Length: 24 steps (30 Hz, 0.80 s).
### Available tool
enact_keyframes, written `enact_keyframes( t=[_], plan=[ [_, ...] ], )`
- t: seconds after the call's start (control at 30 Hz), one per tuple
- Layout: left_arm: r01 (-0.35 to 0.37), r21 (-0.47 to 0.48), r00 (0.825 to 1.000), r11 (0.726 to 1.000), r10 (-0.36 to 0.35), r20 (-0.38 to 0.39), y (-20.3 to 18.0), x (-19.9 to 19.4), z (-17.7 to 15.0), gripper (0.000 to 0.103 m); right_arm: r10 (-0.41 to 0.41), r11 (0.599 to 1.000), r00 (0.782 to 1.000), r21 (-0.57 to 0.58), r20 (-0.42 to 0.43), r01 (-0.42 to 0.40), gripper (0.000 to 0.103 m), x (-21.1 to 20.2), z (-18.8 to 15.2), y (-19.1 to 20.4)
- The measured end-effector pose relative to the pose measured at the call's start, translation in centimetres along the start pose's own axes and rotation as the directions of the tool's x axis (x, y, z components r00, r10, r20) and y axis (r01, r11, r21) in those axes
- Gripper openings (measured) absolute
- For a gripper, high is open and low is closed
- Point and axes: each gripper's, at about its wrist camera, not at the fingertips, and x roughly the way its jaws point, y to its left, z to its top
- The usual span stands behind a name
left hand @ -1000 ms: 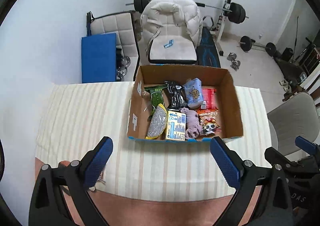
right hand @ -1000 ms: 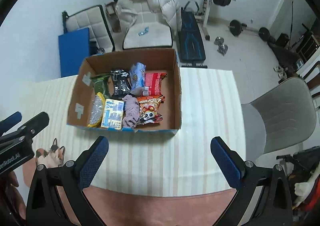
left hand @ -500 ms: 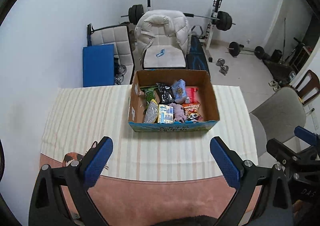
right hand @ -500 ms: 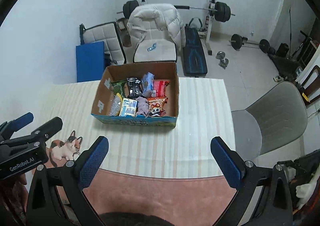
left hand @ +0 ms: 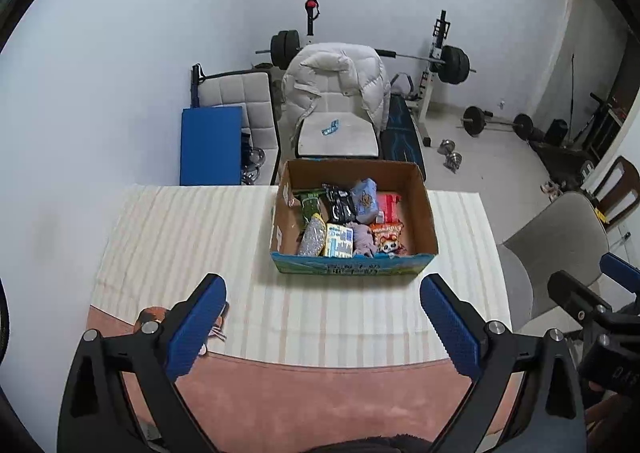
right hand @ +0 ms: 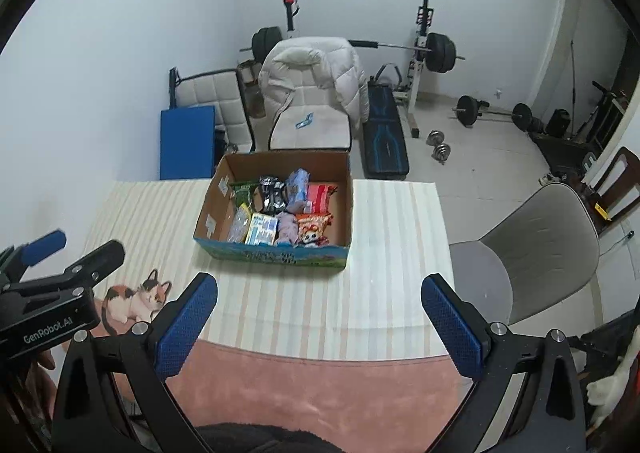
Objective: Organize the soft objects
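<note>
Soft objects sit packed in a cardboard box (left hand: pixel 424 213) on the bench (left hand: pixel 180 237), straight ahead of both hand-held grippers and well apart from them. Box contents: purple soft toy (left hand: pixel 363 239) near front wall, blue pouch (left hand: pixel 365 195) behind it, black packet (left hand: pixel 339 204), green packet (left hand: pixel 310 201), silver mesh pouch (left hand: pixel 312 239), yellow-blue pack (left hand: pixel 339 240), red packet (left hand: pixel 387 201), orange cartoon snack bag (left hand: pixel 387 237).

Left hand-held gripper (left hand: pixel 323 327): jaws spread wide, blue pads far apart, nothing between them, touching nothing. It hangs over the near bench edge, where striped cloth (left hand: pixel 328 317) meets pink mat (left hand: pixel 320 397). Box is ahead and slightly right of its centre line.

Right hand-held gripper (right hand: pixel 319 327): also wide open, empty, no contact. Box (right hand: pixel 344 189) is ahead and slightly left of it. Cat picture (right hand: pixel 136 299) on the mat lies just left of its left pad. Grey chair (right hand: pixel 536 245) is off to its right, beside the bench.

Each gripper shows at the other's frame edge: the right one at the far right of the left view, the left one at the far left of the right view, with a bit of hand (right hand: pixel 38 363) under it.

Beyond the box: chair with white puffer jacket (left hand: pixel 336 77), blue mat (left hand: pixel 210 145), barbell rack (left hand: pixel 440 57), dumbbells on the floor (left hand: pixel 450 155).
</note>
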Motion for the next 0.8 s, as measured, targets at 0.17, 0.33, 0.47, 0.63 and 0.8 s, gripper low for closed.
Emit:
enact_keyframes(
  t=[0.17, 0.33, 0.47, 0.63, 0.8],
  plan=[
    [-0.005, -0.002, 1.0, 1.0, 0.005, 0.025, 0.0, -0.1, 0.4, 0.1, -0.023, 1.0, 0.999, 0.019, 0.023, 0.022, 0.103, 0.0, 0.6, -0.1],
    [-0.01, 0.007, 0.999, 1.0, 0.01, 0.039, -0.2, -0.3, 0.6, 0.1, -0.034, 0.999, 0.998, 0.014, 0.049, 0.033, 0.103, -0.5, 1.2, 0.4],
    [-0.004, 0.001, 0.999, 1.0, 0.004, 0.045, -0.1, -0.5, 0.7, 0.1, -0.037, 0.999, 0.998, 0.006, 0.058, 0.037, 0.103, -1.0, 1.3, 0.8],
    [-0.003, -0.008, 0.998, 1.0, 0.003, 0.057, 0.1, -0.8, 0.9, 0.1, -0.047, 0.999, 0.996, 0.006, 0.069, 0.047, 0.103, -1.3, 1.6, 1.0],
    [-0.001, -0.01, 0.998, 1.0, 0.001, 0.062, 0.1, -0.8, 1.1, 0.1, -0.054, 0.999, 0.996, 0.011, 0.073, 0.053, 0.103, -1.4, 1.9, 1.0]
  ],
)
